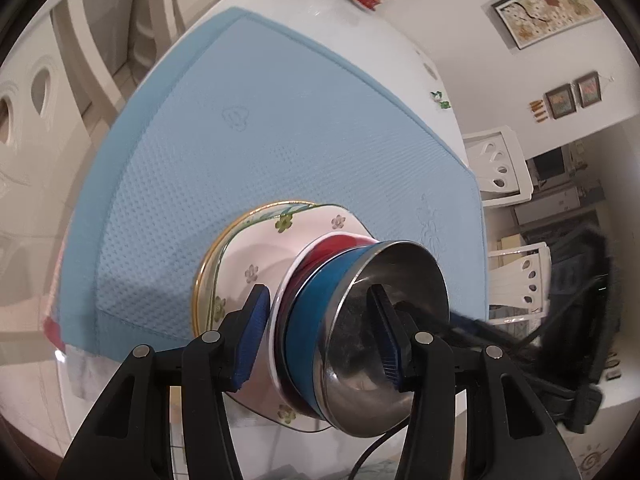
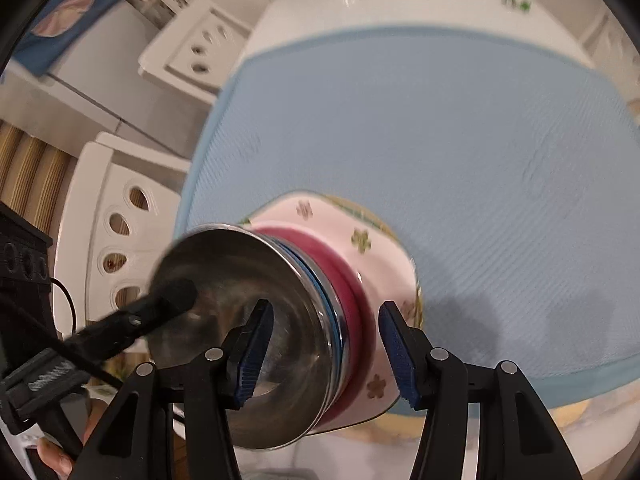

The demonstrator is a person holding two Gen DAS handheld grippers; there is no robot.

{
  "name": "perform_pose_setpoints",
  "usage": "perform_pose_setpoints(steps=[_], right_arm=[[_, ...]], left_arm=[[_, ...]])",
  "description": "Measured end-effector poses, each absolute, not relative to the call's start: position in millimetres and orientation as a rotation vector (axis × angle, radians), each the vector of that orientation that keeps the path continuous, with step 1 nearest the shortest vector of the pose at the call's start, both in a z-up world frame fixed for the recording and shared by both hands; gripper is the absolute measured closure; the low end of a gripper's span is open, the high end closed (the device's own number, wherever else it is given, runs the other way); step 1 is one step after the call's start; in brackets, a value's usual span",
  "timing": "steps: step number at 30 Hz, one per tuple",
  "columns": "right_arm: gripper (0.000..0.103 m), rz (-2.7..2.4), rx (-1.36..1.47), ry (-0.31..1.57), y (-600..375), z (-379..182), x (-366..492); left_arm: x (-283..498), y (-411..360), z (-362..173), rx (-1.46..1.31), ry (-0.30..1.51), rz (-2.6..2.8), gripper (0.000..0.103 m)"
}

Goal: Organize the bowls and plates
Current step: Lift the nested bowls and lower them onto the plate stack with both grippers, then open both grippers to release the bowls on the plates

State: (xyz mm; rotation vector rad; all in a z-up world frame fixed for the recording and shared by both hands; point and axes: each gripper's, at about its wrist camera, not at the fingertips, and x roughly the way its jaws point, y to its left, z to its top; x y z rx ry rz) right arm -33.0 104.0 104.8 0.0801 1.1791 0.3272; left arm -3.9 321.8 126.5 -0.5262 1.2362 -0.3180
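Steel shows first: a steel bowl [image 1: 384, 336] sits on top of a nested stack, with a blue bowl [image 1: 308, 312] under it, a red bowl [image 1: 328, 250] under that, then a square white plate with green flowers [image 1: 256, 256], and a gold-rimmed plate [image 1: 204, 276] at the bottom.

The left gripper [image 1: 316, 340] straddles the stack's edge: one blue-padded finger reaches inside the steel bowl, the other lies outside against the flowered plate. The jaws stand wide apart with the stack between them, though whether they are pressing on it cannot be told.

From the other side, the right gripper [image 2: 326, 354] does the same: one finger is inside the steel bowl [image 2: 248, 320], the other is out past the red bowl [image 2: 352, 304] beside the flowered plate [image 2: 372, 360]. Again the jaws are spread around the stack, and a firm clamp cannot be confirmed. The left gripper's dark finger [image 2: 160, 308] pokes into the bowl from the left.

Beyond the stack lies a light blue textured mat [image 1: 280, 120], spread over a white table [image 1: 360, 32]. White chairs [image 1: 500, 168] stand around it, and framed pictures [image 1: 548, 8] hang on the far wall.
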Motion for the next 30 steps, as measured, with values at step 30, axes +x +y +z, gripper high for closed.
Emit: perform_pose_setpoints(steps=[30], right_arm=[[0.046,0.264,-0.207,0.949,61.4,166.0,-156.9]], left_arm=[[-105.2,247.0,248.1,-0.115,0.846,-0.037,0.047]])
